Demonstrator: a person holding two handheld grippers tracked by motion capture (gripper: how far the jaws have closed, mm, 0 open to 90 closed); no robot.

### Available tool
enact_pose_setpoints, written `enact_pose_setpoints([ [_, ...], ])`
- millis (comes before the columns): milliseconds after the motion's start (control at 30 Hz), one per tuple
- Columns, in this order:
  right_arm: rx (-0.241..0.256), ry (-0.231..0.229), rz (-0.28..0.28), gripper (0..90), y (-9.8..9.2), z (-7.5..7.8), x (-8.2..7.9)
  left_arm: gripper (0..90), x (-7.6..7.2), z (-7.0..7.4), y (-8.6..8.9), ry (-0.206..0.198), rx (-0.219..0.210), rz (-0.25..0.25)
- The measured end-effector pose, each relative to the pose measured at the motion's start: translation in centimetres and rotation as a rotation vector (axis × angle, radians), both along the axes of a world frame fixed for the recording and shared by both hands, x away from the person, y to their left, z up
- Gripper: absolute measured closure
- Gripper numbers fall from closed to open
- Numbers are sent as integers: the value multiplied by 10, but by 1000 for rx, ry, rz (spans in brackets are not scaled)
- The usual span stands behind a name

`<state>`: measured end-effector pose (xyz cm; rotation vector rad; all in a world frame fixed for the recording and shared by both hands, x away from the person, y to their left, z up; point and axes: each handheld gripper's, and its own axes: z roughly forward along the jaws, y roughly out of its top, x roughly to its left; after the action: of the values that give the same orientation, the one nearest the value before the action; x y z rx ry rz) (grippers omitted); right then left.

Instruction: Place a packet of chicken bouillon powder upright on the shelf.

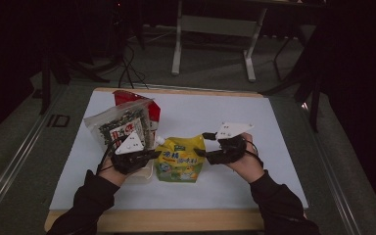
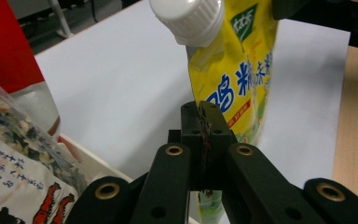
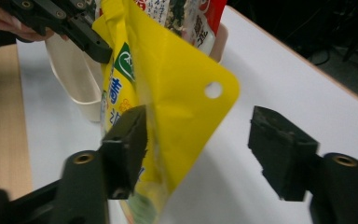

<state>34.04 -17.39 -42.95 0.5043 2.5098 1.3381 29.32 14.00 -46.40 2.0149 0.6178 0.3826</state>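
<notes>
A: Position of the yellow spouted pouch [image 1: 178,160] is logged: held upright over the white sheet [image 1: 235,181] on the bench, just right of the cream tray [image 3: 77,81] that carries the snack bags [image 1: 125,125].

B: Left gripper [image 1: 136,157]?

A: Its jaws are clenched on the pouch edge, below the white cap [image 2: 189,18].

B: Right gripper [image 1: 210,154]?

A: Its jaws are released, spread on either side of the pouch's far corner near the hang hole [image 3: 213,89]; one pad is touching the film, the other stands apart.

B: Step in hand?

A: A two-handed pick-up or transfer of the pouch is judged likely. Next, the right jaws would need closing on that corner before the pouch is carried toward the tray.
</notes>
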Motion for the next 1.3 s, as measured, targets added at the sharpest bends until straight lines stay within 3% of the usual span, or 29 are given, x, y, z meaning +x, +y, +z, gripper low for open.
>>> enact_pose_setpoints([
  [100, -5, 31, 22, 322, 3, -5, 2, 900, 0, 0, 0, 2, -2, -3],
  [200, -16, 42, 45, 385, 8, -9, 1, 900, 0, 1, 0, 1, 3, -1],
  [333, -24, 47, 104, 623, 12, -11, -2, 900, -1, 1, 0, 2, 6, -2],
  [367, -33, 58, 129, 644, 13, -11, -3, 900, -1, 1, -1, 0, 10, -3],
  [433, -51, 56, 146, 792, 14, -12, -4, 900, -1, 2, 0, 0, 12, -6],
  [567, -51, 73, 187, 860, 12, -10, -5, 900, -2, 2, 1, 8, 2, -13],
  [700, -24, 75, 194, 898, 10, -6, -7, 875, -2, 3, 2, 21, -7, -12],
  [767, -12, 61, 197, 900, 8, -1, -9, 802, -3, 5, 1, 24, -6, -9],
  [833, -11, 56, 200, 900, 7, 1, -10, 789, -4, 7, -1, 23, -18, -16],
  [867, -7, 50, 199, 900, 6, 5, -11, 700, -5, 8, -1, 27, -25, -13],
  [900, -7, 50, 199, 900, 6, 5, -11, 700, -5, 9, -2, 32, -31, -12],
  [1067, 4, 27, 184, 900, 0, 15, -11, 506, -11, 15, -5, 31, -34, 12],
  [1300, 30, -2, 155, 900, -8, 28, -6, 435, -23, 20, -5, 49, -50, 12],
])
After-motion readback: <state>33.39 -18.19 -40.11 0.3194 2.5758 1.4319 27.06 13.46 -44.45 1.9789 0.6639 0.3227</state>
